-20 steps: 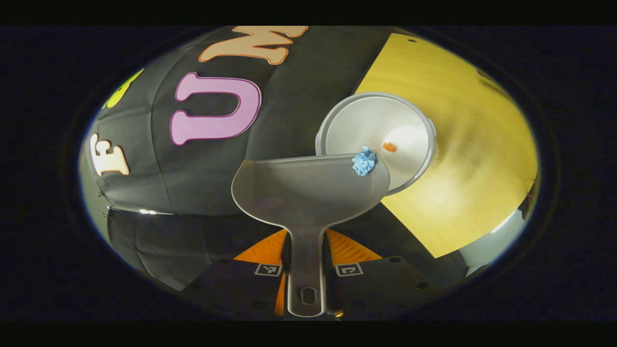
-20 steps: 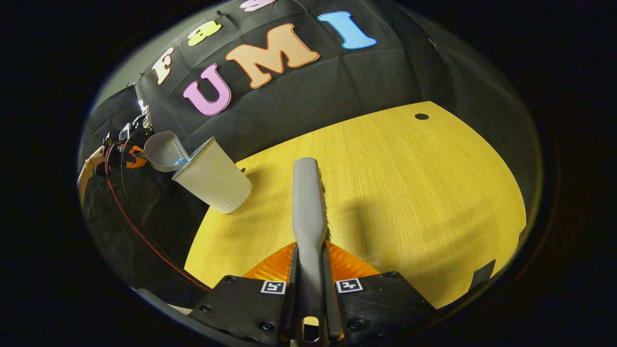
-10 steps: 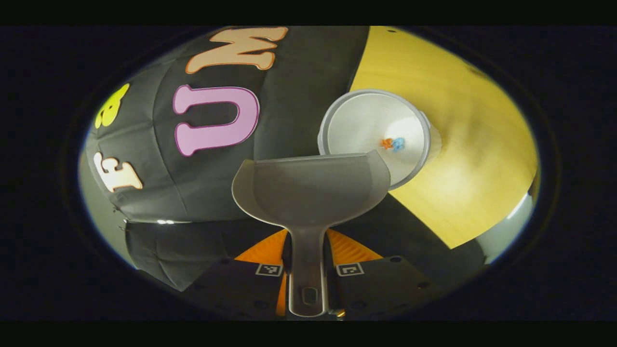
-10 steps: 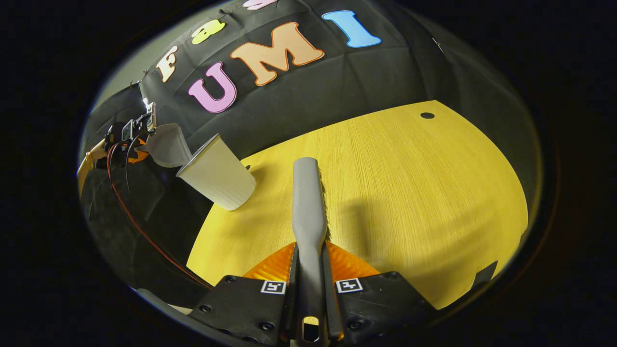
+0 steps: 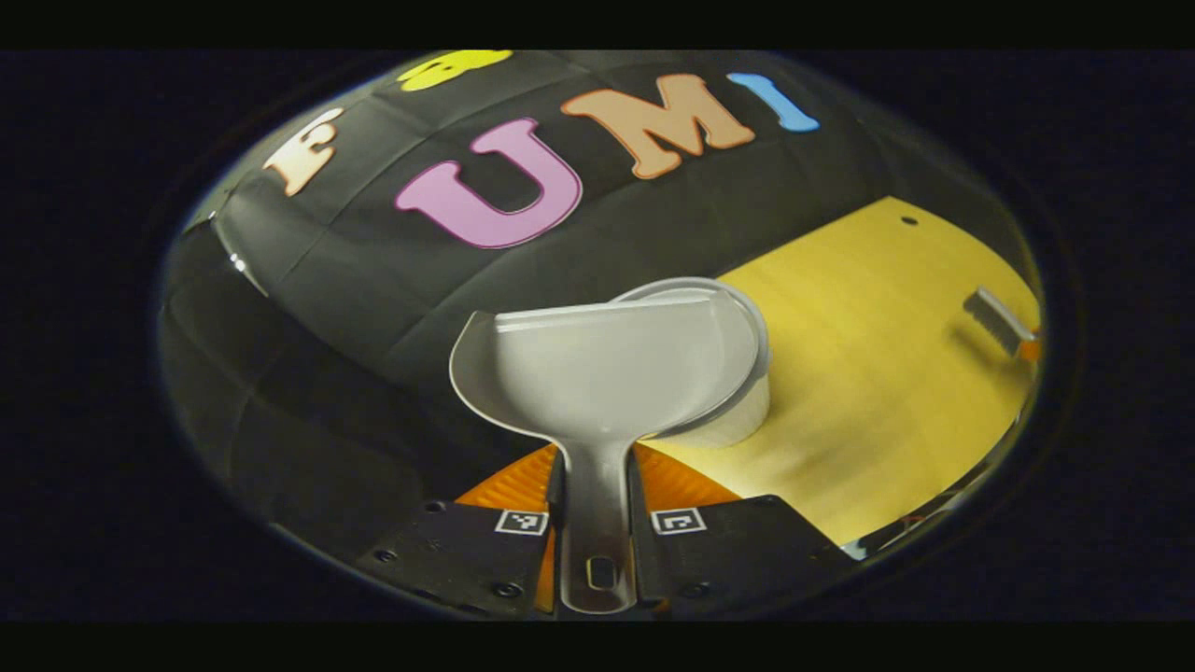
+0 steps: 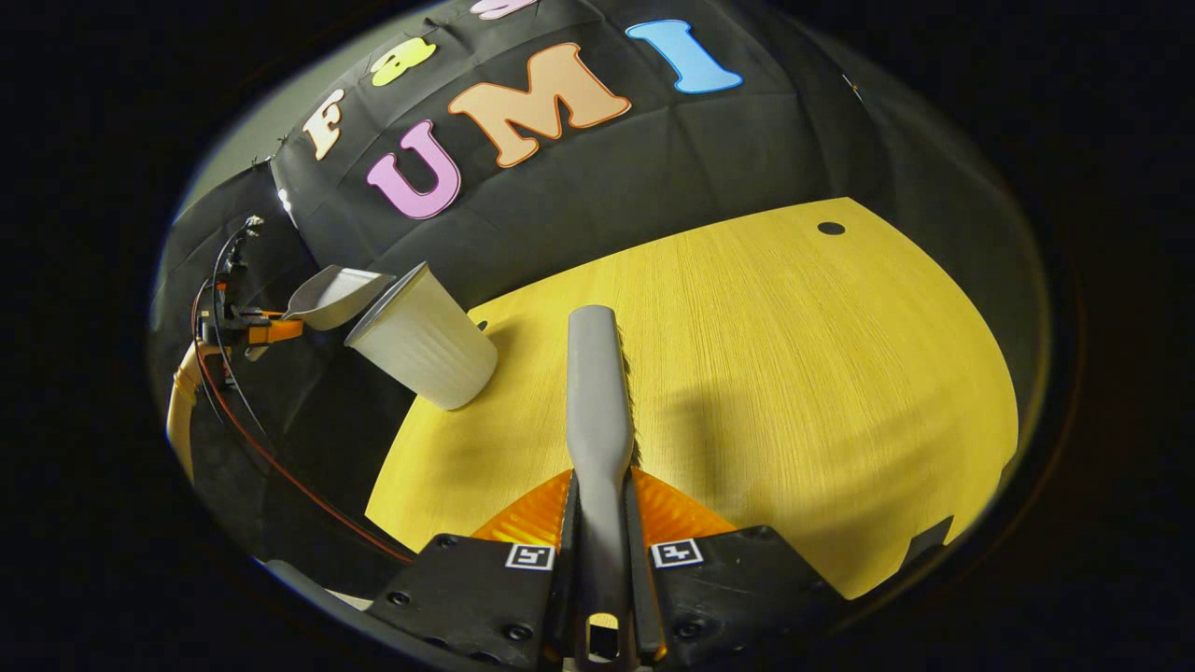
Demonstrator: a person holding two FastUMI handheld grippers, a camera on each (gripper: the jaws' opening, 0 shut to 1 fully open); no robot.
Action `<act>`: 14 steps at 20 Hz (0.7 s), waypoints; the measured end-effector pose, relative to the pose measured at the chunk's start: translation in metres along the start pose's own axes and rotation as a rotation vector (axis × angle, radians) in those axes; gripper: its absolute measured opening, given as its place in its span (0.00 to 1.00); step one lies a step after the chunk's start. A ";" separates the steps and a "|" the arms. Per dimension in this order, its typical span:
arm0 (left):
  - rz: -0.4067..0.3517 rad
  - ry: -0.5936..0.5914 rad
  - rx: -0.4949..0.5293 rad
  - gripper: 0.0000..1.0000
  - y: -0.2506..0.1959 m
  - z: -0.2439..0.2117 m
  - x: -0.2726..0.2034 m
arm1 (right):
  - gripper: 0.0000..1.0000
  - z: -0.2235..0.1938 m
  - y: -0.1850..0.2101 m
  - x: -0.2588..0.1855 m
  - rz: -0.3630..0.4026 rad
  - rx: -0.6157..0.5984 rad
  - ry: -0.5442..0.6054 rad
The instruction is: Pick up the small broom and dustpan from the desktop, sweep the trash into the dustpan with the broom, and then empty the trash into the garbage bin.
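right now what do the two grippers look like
Each gripper is a black bolted body with two small square black-and-white tags and ribbed orange panels near the jaws: left gripper, right gripper. In the right gripper view, red and black cables trail from the left one.

The garbage bin (image 6: 425, 341) is standing at the back left corner of the counter (image 6: 794, 373), right by the black cloth wall (image 6: 653, 168). The dustpan (image 6: 331, 294) is hanging just beside the bin's rim, so that corner is crowded. A red cable (image 6: 280, 462) is hanging down past the counter's left edge. In the right gripper view the broom (image 6: 597, 392) is sticking out over the middle. The wide yellow top to the right of the broom is lying open for the tongs to pass.
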State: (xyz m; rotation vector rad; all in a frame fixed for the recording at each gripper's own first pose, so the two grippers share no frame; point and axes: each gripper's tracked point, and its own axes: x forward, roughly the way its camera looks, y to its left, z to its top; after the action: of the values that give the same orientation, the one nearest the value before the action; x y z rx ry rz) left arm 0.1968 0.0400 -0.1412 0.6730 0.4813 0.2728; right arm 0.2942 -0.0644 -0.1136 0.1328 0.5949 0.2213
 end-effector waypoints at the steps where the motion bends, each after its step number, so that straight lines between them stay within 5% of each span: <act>1: -0.005 -0.042 -0.053 0.27 -0.005 0.002 0.000 | 0.22 0.000 0.001 -0.001 0.001 -0.001 0.003; 7: -0.141 -0.260 -0.402 0.26 -0.032 0.045 -0.010 | 0.22 -0.004 0.000 -0.010 -0.039 -0.027 -0.021; 12: -0.184 -0.336 -0.422 0.25 -0.111 0.046 -0.042 | 0.22 -0.011 -0.007 -0.032 -0.053 -0.037 -0.073; 14: -0.261 -0.376 -0.459 0.26 -0.160 0.046 -0.056 | 0.22 -0.018 -0.015 -0.038 -0.074 -0.032 -0.084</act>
State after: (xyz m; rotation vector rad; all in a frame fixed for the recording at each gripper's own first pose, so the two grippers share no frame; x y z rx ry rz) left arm 0.1866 -0.1264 -0.1958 0.1988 0.1311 0.0027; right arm 0.2559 -0.0873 -0.1106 0.0885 0.5117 0.1532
